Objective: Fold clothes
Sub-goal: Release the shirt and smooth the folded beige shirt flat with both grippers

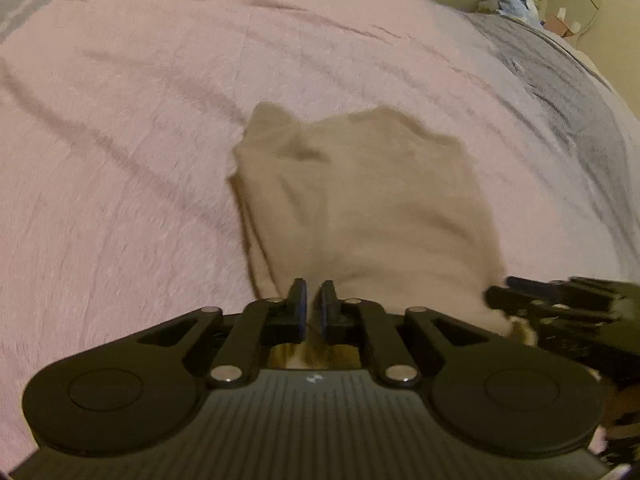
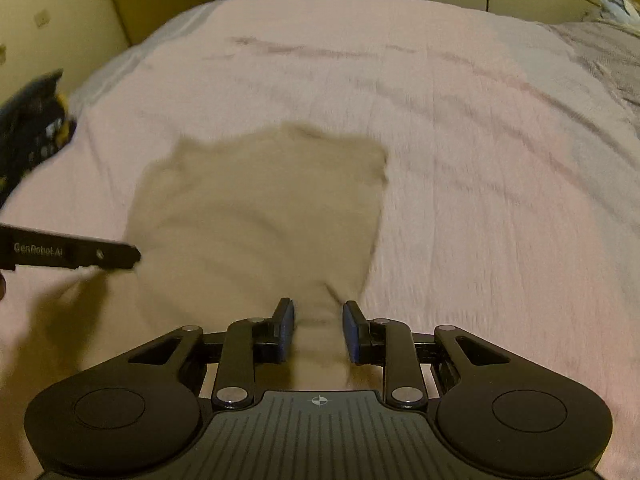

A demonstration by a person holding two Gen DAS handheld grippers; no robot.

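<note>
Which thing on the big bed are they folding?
Look at the wide bed with the pink blanket. Near its front edge lies a beige garment, a soft tan piece of clothing. It is the only tan cloth on the pink, and both the left gripper and right gripper pinch its near edge.

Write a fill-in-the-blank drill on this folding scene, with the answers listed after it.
1. The beige garment lies on a ____ bedspread.
2. The right gripper grips a bunched ____ of the garment.
3. The left gripper has its jaws nearly ____ on the garment's near edge.

Answers: pink; edge; shut
</note>
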